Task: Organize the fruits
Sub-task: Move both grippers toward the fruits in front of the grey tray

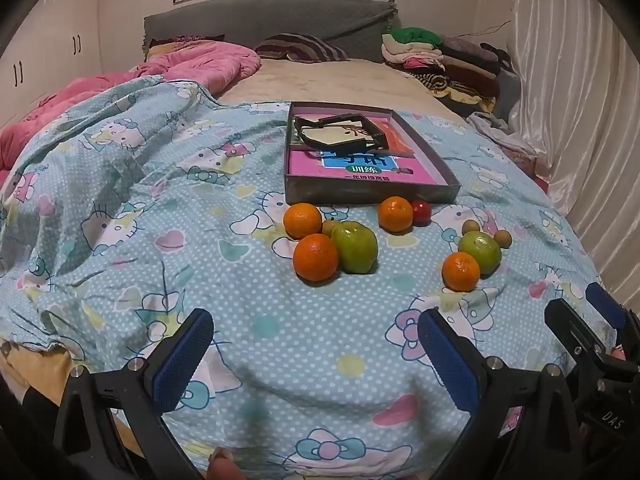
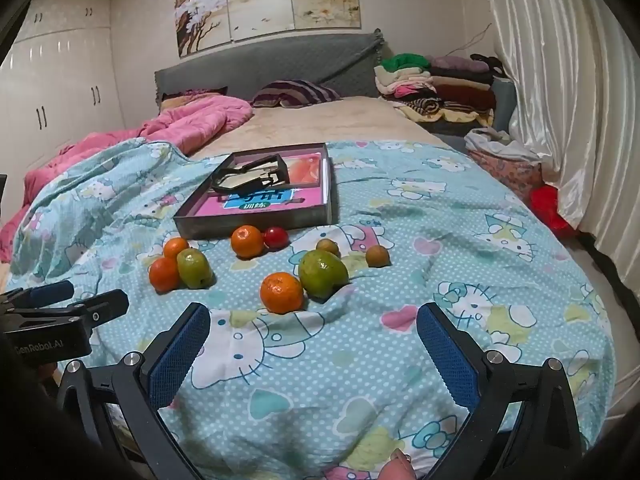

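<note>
Orange and green fruits [image 1: 315, 257] lie loose on the blue bedsheet [image 1: 160, 220], both grippers' jaws apart

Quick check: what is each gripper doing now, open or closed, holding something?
Left gripper: open, holding nothing.
Right gripper: open, holding nothing.

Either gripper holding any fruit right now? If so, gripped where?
Nothing held. Left gripper and right gripper are both open and empty above the blanket, short of the fruit.
</note>
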